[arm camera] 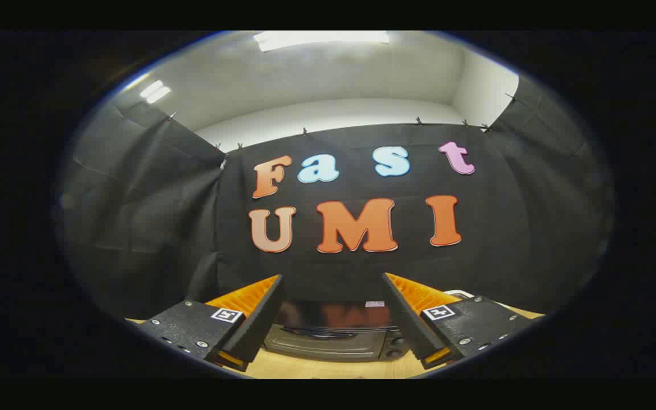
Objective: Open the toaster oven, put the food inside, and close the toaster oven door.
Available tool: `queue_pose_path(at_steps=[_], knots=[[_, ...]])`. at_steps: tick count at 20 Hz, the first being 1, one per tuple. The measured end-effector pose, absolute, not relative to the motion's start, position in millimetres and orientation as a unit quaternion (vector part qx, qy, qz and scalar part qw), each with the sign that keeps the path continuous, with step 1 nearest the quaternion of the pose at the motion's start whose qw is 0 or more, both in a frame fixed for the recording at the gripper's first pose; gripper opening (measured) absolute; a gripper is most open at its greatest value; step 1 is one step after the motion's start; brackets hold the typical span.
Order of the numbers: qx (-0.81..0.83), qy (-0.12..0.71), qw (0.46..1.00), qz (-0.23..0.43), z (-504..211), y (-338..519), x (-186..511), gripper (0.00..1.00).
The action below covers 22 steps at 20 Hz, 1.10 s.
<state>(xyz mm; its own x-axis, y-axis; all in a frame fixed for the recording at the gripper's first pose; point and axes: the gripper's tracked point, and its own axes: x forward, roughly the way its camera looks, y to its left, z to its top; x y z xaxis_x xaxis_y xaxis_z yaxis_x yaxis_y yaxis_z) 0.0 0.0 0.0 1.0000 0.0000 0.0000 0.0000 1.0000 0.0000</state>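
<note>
Black-draped booth, wooden table [328, 370]. Toaster oven [333, 339] sat on table against cloth, door shut, framed between fingers of gripper [332, 279], spread wide, holding nothing. Food unseen. Risk: high approach overshooting door handle, knocking oven back.

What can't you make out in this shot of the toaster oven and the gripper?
- Food: none can be made out, gripper view.
- Toaster oven: its sides are covered by the open gripper's fingers; door looks shut, though the handle is small and dim.
- Knobs: too small to read.
- Table: mostly cut off at the view's lower edge.
</note>
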Motion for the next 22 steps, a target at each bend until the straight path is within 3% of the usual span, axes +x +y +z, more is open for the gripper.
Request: queue_pose_path(at_steps=[15,22], knots=[[-0.010,0.016,1.000,0.001,-23,28,28,0.99],[-0.010,0.079,0.997,-0.024,-75,20,63,0.99]])
